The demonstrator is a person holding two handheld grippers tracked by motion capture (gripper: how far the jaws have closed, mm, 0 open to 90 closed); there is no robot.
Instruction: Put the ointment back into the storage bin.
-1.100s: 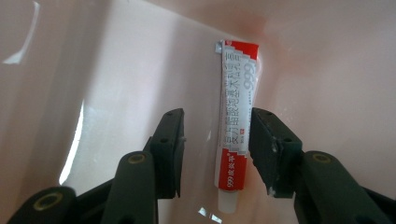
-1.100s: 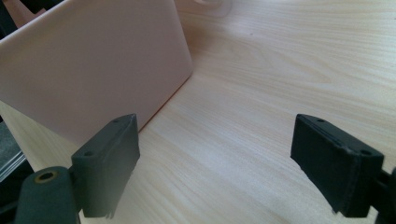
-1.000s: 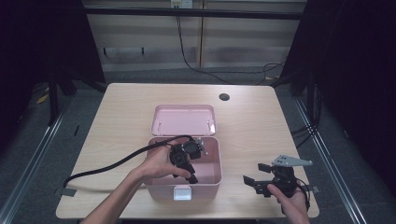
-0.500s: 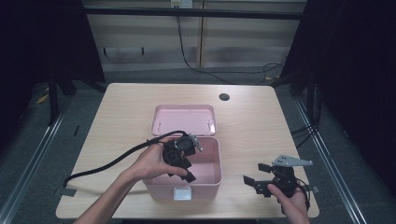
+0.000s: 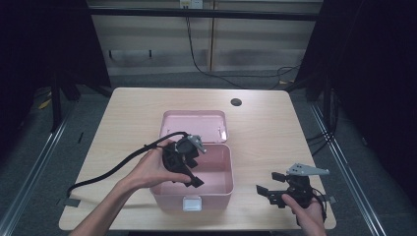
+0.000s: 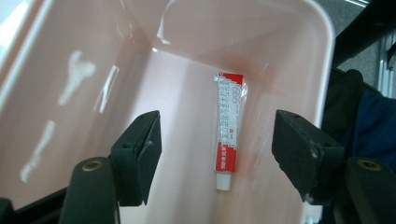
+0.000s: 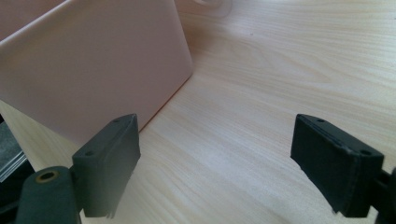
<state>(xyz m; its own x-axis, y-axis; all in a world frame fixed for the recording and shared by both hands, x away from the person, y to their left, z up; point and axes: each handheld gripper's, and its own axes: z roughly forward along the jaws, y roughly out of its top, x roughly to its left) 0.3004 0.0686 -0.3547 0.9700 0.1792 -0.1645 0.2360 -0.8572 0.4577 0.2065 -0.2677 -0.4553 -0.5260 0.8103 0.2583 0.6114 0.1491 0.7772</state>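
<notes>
Two hand-held grippers, both black. Left hand-held gripper: chunky black body, small grey metal piece on top, thick black cable trailing off in a long curve. Right hand-held gripper: grey three-cornered plate on top, thin black cable at the rear. Jaws flat, blocky, matte black, edges lightly scuffed. Brass-coloured ring set in each rounded jaw mount, small screw holes in the pad faces. Left hand and right hand bare, forearms bare, no sleeves in view, no gloves, no rings or watch visible.
</notes>
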